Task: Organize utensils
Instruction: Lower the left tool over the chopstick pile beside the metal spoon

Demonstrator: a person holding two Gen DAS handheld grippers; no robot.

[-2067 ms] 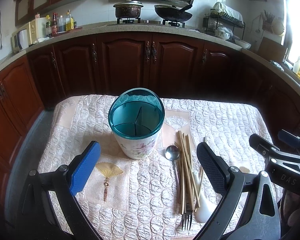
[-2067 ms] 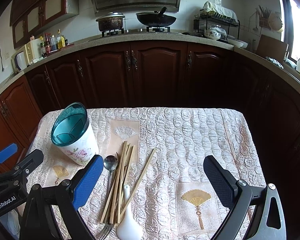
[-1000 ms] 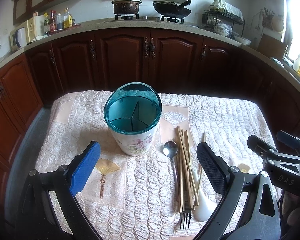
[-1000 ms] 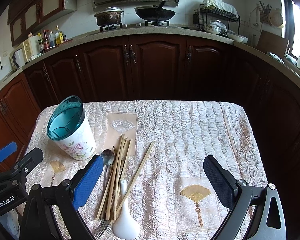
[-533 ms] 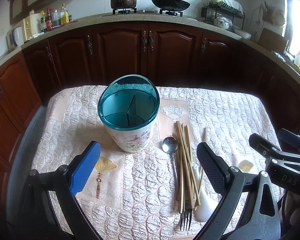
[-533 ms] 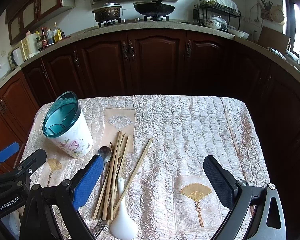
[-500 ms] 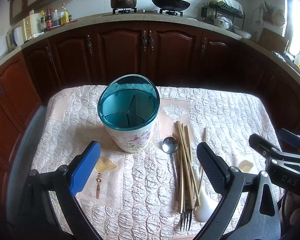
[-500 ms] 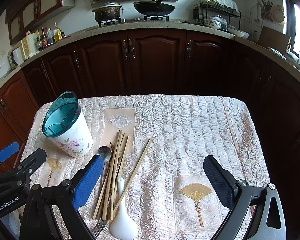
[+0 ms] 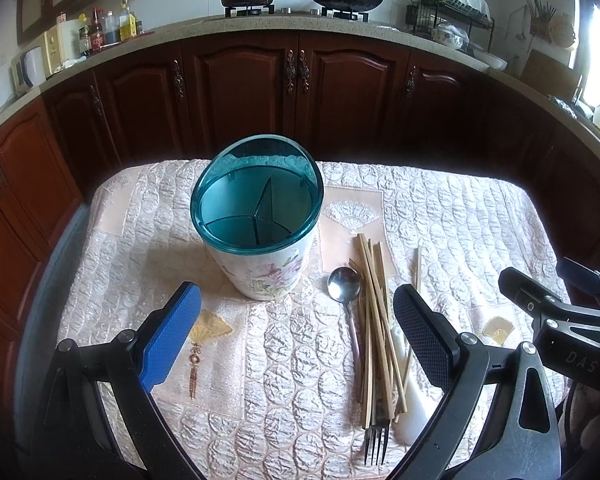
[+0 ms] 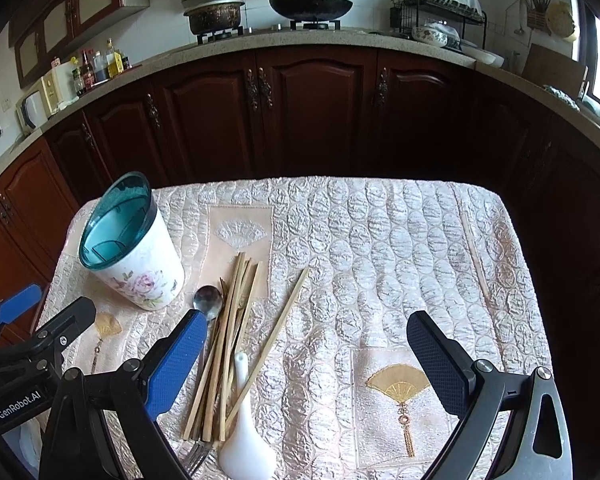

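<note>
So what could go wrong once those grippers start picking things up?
The chopsticks lie piled over the fork and against the metal spoon, so pulling one could drag or scatter the others. The tall holder stands free on soft quilted cloth; a nudge might tip it. Both the left hand-held gripper and the right hand-held gripper are open and empty.
</note>
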